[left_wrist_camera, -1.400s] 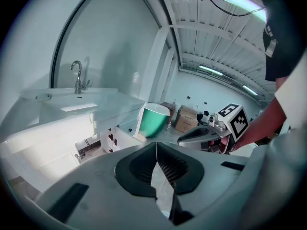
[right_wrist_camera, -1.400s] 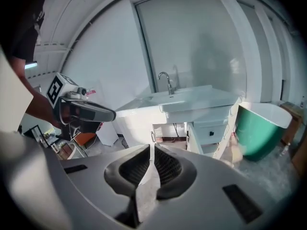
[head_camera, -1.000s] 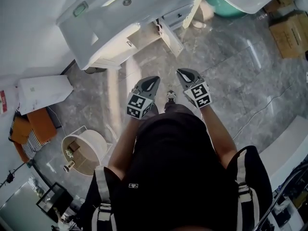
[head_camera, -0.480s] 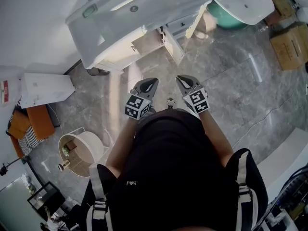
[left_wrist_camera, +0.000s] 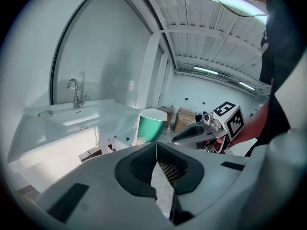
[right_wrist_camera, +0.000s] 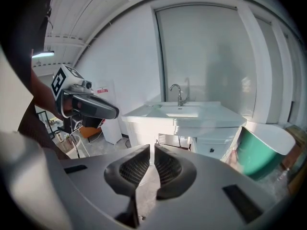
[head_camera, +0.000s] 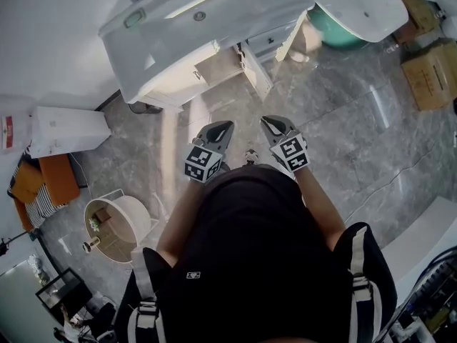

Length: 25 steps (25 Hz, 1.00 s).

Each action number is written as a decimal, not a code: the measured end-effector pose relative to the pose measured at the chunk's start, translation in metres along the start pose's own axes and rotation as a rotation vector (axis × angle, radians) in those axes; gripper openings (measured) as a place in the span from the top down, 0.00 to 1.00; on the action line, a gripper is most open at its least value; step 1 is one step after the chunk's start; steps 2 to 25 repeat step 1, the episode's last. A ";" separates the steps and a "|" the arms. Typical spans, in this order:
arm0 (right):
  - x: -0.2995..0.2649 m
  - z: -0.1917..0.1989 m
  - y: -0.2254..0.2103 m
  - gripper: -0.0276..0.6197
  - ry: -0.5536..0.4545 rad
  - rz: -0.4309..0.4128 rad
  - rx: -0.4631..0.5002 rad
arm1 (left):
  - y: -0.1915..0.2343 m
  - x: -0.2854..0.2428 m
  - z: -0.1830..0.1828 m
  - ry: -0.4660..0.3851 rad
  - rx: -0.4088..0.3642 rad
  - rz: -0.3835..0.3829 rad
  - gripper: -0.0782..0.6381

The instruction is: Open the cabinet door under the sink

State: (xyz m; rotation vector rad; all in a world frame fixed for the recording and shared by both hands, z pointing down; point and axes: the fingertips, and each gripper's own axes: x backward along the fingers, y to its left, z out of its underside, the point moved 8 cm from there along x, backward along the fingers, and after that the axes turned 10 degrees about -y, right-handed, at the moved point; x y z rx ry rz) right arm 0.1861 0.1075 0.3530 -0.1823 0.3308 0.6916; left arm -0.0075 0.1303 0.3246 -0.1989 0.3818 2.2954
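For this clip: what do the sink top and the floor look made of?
The sink top: smooth glossy white, probably ceramic, judging by bright reflections on it. The floor: polished grey marble-look tile, shown by pale veining, sheen and straight joints; real stone or porcelain cannot be told.

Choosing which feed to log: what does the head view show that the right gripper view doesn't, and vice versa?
Only the head view: the marker cube on the right gripper, and the drain. Only the right gripper view: that gripper's mesh pads, close together, nothing between, and the tall panel behind the sink. Both: the sink, the green tub and the left gripper.
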 end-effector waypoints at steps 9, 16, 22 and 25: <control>0.001 0.000 0.000 0.83 0.001 -0.001 0.000 | -0.001 0.000 0.000 0.001 0.000 0.000 0.87; 0.001 0.000 0.000 0.83 0.001 -0.001 0.000 | -0.001 0.000 0.000 0.001 0.000 0.000 0.87; 0.001 0.000 0.000 0.83 0.001 -0.001 0.000 | -0.001 0.000 0.000 0.001 0.000 0.000 0.87; 0.001 0.000 0.000 0.83 0.001 -0.001 0.000 | -0.001 0.000 0.000 0.001 0.000 0.000 0.87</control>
